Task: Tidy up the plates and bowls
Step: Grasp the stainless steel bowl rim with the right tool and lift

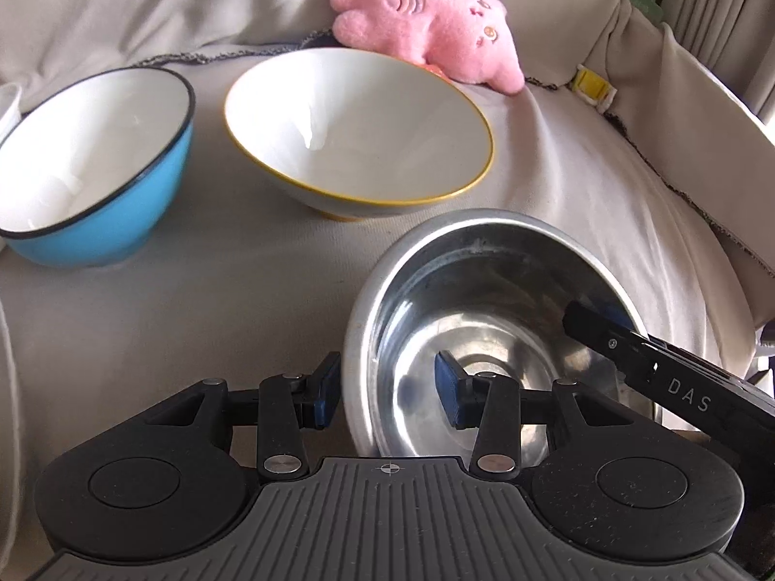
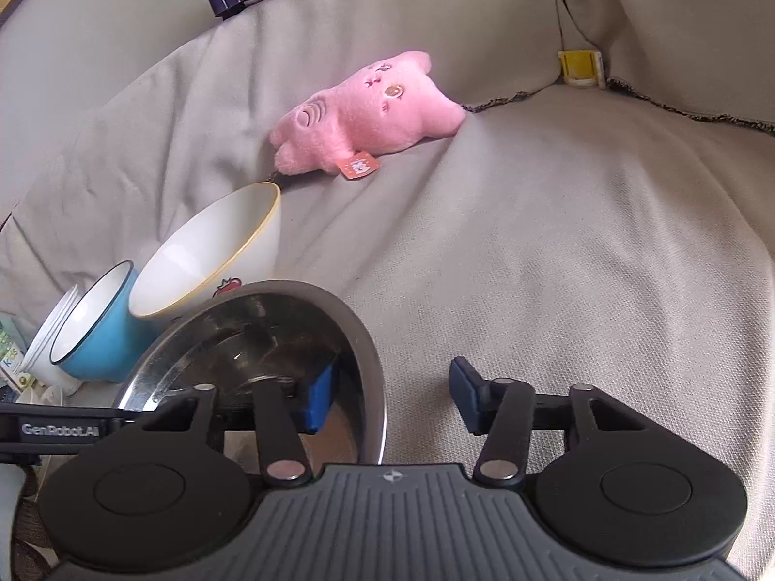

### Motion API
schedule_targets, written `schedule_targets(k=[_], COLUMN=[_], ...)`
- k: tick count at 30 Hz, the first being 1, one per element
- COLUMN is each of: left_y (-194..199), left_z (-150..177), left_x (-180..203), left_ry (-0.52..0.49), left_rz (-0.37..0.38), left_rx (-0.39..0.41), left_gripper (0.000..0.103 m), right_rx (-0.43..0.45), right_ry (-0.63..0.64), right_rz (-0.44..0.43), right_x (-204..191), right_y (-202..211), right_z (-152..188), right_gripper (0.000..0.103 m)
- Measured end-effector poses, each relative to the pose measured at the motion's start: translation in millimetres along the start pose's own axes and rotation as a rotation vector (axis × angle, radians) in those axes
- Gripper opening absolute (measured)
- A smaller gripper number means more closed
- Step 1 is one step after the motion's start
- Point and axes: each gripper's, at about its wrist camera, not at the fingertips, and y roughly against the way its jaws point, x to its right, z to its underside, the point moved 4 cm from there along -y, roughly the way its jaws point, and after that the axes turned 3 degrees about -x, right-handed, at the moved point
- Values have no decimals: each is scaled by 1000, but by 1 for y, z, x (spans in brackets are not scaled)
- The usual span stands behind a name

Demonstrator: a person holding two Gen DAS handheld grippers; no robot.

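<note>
The shiny stainless steel bowl (image 1: 489, 339) is sat near the front edge of the beige sofa cushion (image 1: 242, 300), straddled at its rim by both tools. The left tool (image 1: 387, 394) is spread, one pad outside the wall, one inside; the right tool (image 2: 392, 397) is spread the same way on the opposite rim. Steel like that is probably light, stiff and slippery, so the rim should be pinched squarely. A white yellow-rimmed bowl (image 1: 358, 130) and blue bowl (image 1: 92, 164) are parked further back.
</note>
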Motion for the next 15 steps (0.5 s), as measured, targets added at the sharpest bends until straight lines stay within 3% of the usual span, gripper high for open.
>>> schedule_targets(k=[2, 3, 10, 15], left_y=[-3, -3, 8, 31], left_z=[1, 2, 11, 18], left_x=[4, 6, 2, -8], left_ry=[0, -5, 7, 3], left_rz=[15, 8, 51, 91], left_rx=[-7, -7, -53, -37], left_gripper=[39, 39, 38, 38], right_rx=[-39, -61, -64, -57], right_ry=[1, 3, 0, 29], right_rz=[-32, -43, -32, -20], right_x=[-4, -7, -17, -39], right_y=[-3, -4, 9, 30], right_z=[3, 5, 8, 8], right_gripper=[16, 13, 12, 12])
